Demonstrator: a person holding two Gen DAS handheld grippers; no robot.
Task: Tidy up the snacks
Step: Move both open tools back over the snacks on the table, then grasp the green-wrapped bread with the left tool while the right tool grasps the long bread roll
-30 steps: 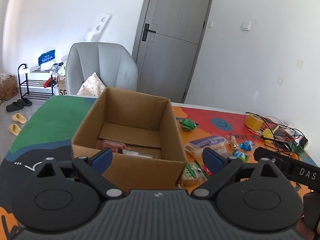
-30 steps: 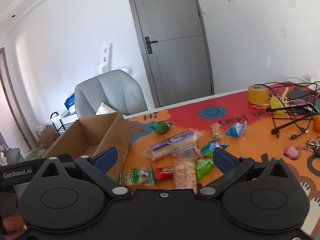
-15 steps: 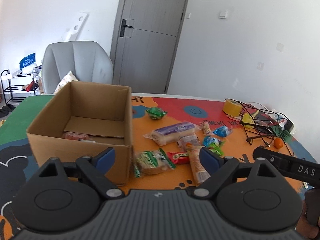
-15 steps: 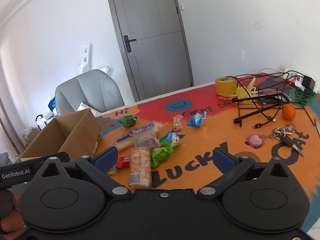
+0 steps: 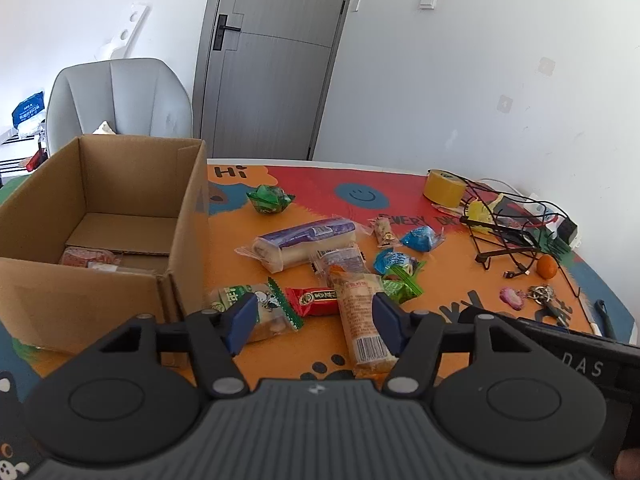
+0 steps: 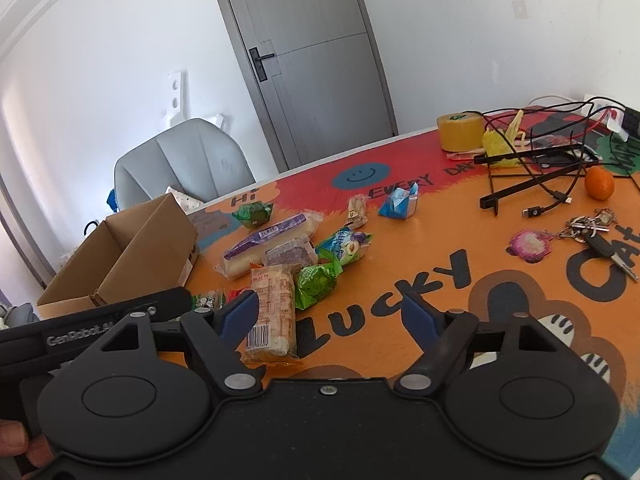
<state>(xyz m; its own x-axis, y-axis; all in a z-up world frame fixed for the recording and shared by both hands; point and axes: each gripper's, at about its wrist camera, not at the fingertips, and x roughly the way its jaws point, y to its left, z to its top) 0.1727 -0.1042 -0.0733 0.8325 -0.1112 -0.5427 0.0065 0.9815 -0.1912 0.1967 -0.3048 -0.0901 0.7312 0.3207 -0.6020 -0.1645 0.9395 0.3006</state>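
- Left gripper hangs low over the near edge of the table, jaws apart with nothing pressed between them, and they have just been closing in
- Through that gap sit the red snack packet and the near end of the long biscuit pack; the green-and-white cookie pack lies just behind the left pad
- Right gripper is in the same posture beside it, jaws apart and empty, also just narrowed from wide; its left pad is right by the barcode end of the biscuit pack
- My read: this is the reach-in step, both tools lining up on the front row of the snack pile, no grasp made yet
- Outward from there, the pile fans toward the middle of the table: the purple-wrapped roll, a small clear-wrapped cake, blue and green candy bags, a green packet toward the far edge
- The cardboard box stands open at the left edge, touching nothing in the pile, with a couple of packets already on its floor, so sorting looks barely started
- Next move, as I judge it: drop the pads to either side of one flat packet and pinch its edges, then carry it left over the box wall
- Watch the crowding; neighbours overlap, so a sloppy pinch could drag two
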